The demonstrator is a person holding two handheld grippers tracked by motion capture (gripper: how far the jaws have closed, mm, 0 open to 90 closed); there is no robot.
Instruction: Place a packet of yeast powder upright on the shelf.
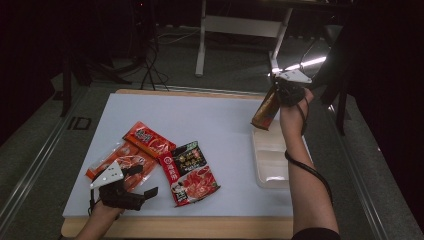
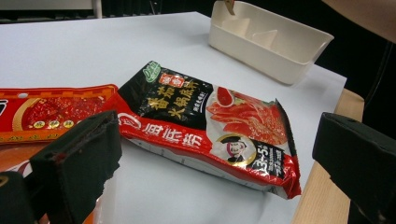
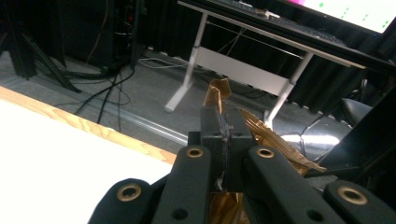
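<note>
On the table point(image 1: 210, 112), three sauce packets are lying at about eight o'clock, overlapping: the middle packet point(image 1: 148, 139) is resting behind the left packet point(image 1: 117, 161), the right packet point(image 1: 189, 172) lying beside them. The tray point(image 1: 270, 162) is sitting well apart at three o'clock, near the edge.

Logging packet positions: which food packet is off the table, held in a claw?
The golden-brown packet, clamped in the right claw above the cream tray; the red packets lie flat.
</note>
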